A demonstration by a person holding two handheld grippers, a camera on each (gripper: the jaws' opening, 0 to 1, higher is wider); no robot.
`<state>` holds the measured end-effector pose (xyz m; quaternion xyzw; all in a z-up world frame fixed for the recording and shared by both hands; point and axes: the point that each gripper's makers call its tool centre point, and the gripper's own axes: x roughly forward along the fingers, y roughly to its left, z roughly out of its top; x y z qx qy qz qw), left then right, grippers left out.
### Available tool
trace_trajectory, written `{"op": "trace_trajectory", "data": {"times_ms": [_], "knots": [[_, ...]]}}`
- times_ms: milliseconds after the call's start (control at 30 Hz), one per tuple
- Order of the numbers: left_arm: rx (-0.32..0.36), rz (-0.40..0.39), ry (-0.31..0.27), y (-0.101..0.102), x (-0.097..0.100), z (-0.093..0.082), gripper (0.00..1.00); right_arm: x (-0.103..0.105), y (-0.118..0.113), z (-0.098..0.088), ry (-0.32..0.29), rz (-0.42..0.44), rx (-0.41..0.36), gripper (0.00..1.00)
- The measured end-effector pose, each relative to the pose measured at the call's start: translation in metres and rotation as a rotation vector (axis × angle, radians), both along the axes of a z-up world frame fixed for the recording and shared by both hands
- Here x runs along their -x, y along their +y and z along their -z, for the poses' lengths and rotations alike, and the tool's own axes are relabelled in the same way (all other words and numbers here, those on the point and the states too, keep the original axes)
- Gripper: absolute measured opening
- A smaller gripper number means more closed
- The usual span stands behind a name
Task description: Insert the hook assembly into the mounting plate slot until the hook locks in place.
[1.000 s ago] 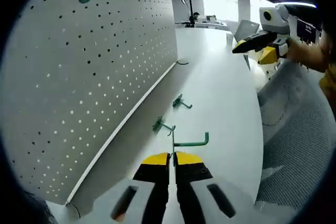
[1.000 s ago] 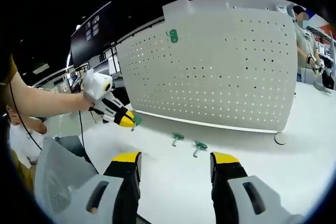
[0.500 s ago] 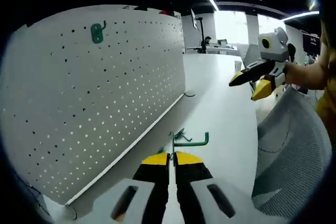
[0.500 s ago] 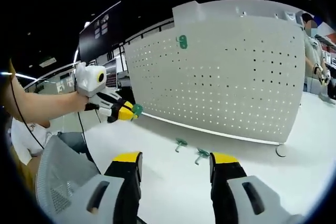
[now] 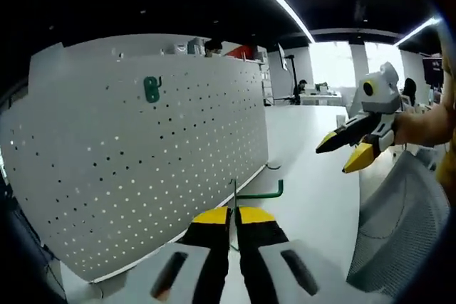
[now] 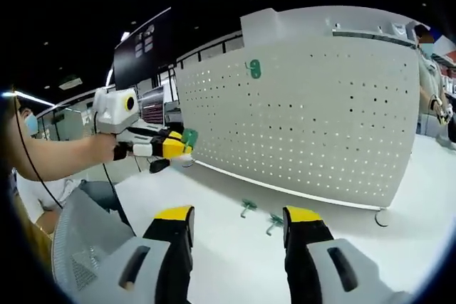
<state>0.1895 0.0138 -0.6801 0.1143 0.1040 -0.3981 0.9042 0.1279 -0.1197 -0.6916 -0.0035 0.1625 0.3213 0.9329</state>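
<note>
While my left tongs (image 5: 234,213) pinched the green hook (image 5: 258,192) clear of the bench (image 6: 235,247), facing the pegboard (image 5: 142,169) to seat it, my right tongs (image 6: 237,220) hung open, free.

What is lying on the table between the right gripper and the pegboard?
In the right gripper view, two green hooks lie loose on the white table between the right gripper and the pegboard.
</note>
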Motion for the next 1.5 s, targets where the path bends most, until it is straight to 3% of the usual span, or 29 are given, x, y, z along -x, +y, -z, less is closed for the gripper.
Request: {"op": "trace_trajectory", "data": {"times_ms": [233, 600, 800, 1500], "knots": [[0.078, -0.026, -0.021, -0.008, 0.002, -0.015, 0.02, 0.001, 0.006, -0.007, -0.019, -0.021, -0.004, 0.45], [0.117, -0.035, -0.053, -0.02, 0.007, -0.028, 0.02, 0.002, 0.011, -0.024, -0.055, -0.028, -0.033, 0.41], [0.146, -0.025, -0.039, -0.027, 0.011, -0.028, 0.02, 0.001, 0.018, -0.031, -0.075, -0.038, -0.043, 0.4], [0.224, -0.02, -0.076, -0.039, 0.014, -0.048, 0.02, -0.001, 0.035, -0.077, -0.193, -0.059, -0.089, 0.35]]}}
